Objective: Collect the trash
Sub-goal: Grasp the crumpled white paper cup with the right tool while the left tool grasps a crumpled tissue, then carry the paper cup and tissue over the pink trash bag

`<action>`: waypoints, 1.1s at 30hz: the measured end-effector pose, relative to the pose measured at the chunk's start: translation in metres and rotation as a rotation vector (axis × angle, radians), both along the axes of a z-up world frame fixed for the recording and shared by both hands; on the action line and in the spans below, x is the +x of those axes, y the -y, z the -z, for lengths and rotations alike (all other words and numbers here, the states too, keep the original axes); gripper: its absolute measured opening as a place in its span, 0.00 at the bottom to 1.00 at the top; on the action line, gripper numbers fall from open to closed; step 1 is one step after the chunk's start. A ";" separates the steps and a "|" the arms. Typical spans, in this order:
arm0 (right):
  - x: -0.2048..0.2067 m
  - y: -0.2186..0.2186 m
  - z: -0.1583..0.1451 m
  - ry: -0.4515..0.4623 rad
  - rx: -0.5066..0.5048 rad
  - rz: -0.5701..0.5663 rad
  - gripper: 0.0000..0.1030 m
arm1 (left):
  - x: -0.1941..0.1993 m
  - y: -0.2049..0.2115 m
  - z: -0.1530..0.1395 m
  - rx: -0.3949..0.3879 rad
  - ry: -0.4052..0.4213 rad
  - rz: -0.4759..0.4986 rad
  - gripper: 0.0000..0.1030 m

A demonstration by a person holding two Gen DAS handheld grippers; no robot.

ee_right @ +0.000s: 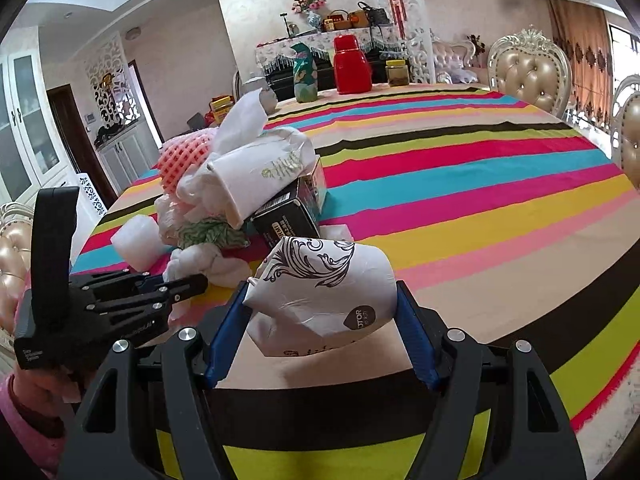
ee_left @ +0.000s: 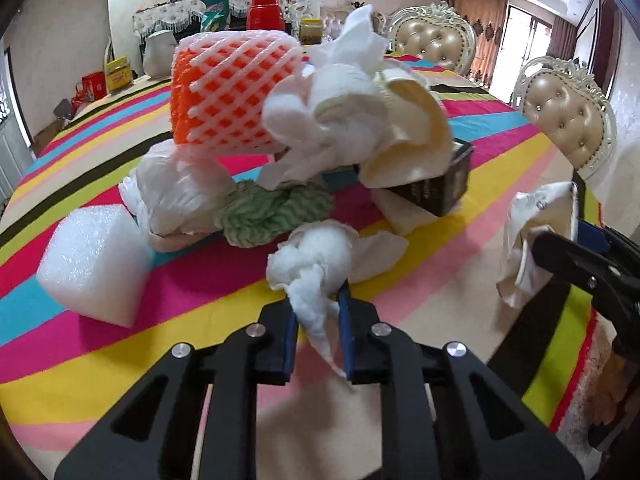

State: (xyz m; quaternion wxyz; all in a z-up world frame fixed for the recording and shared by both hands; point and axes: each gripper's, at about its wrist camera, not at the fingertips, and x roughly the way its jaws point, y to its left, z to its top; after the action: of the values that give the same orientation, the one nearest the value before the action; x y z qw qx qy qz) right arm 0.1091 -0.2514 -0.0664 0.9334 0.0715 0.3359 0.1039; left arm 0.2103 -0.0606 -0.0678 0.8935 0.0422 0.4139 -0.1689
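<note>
A pile of trash lies on the striped tablecloth: an orange foam net, crumpled tissues and a paper cup, a green rag, a black box and a white foam block. My left gripper is shut on a crumpled white tissue at the pile's near edge. In the right wrist view, my right gripper is shut on a crushed white paper cup with black ornament, near the table's front edge. The left gripper shows there too, beside the tissue.
A red thermos, a green bag and a jar stand at the table's far end. Padded chairs line the right side. A sideboard with bags and flowers stands against the back wall.
</note>
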 end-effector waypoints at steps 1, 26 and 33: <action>-0.002 0.000 -0.001 0.004 -0.004 0.000 0.65 | -0.003 0.000 -0.001 -0.008 -0.003 0.004 0.17; -0.010 -0.078 -0.016 0.044 -0.081 -0.087 0.65 | -0.064 -0.090 -0.030 -0.107 0.140 -0.089 0.17; -0.013 -0.106 -0.023 0.082 -0.073 -0.130 0.65 | -0.083 -0.127 -0.041 -0.129 0.188 -0.151 0.17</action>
State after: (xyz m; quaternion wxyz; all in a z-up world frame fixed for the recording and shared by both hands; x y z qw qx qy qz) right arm 0.0964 -0.1458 -0.0437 0.9396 0.0111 0.3050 0.1548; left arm 0.1278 0.0659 -0.0270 0.9394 -0.0312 0.3188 -0.1225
